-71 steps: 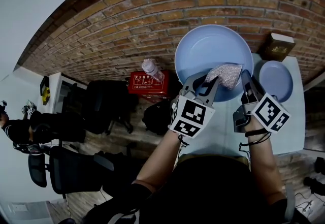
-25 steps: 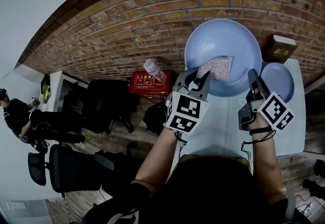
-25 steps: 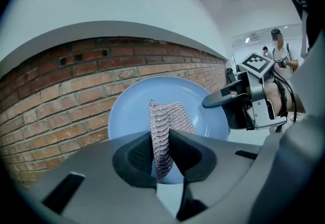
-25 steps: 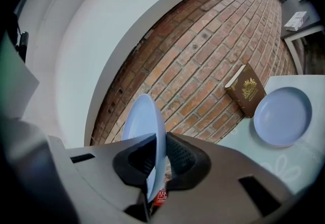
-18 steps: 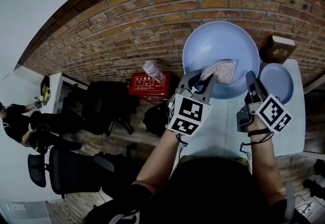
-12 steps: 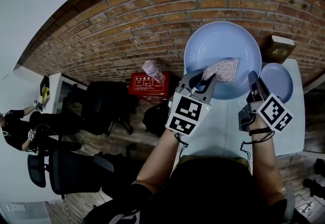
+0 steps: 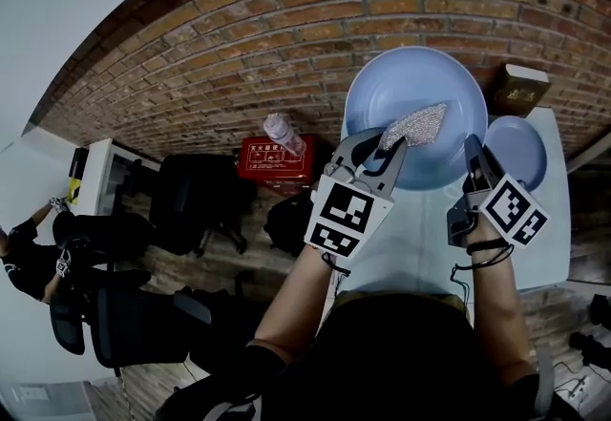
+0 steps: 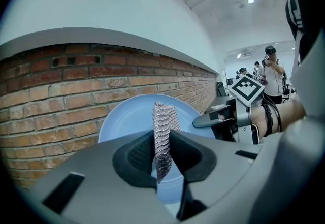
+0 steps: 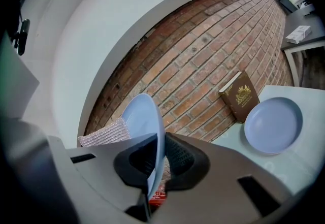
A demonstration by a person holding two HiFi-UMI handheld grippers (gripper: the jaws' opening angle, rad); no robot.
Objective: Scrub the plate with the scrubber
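Observation:
A large light-blue plate [image 7: 416, 104] is held up off the table, tilted toward me. My right gripper [image 7: 473, 150] is shut on its right rim; the right gripper view shows the plate [image 9: 147, 131] edge-on between the pads. My left gripper [image 7: 391, 154] is shut on a silvery mesh scrubber [image 7: 415, 126], which lies against the plate's face right of centre. In the left gripper view the scrubber [image 8: 163, 134] stands upright in the jaws before the plate [image 8: 127, 121], with the right gripper [image 8: 210, 120] at the rim.
A second, smaller blue plate [image 7: 516, 152] lies on the pale table [image 7: 420, 238] at the right, with a brown book [image 7: 520, 88] leaning on the brick wall behind it. Below the table's left edge sit a red box [image 7: 272, 159], a bottle [image 7: 283, 132] and office chairs.
The scrubber has slid back and forth across the plate's face over the last seconds, ending a little higher and tilted. Both grips are unchanged; the plate shifted only slightly.

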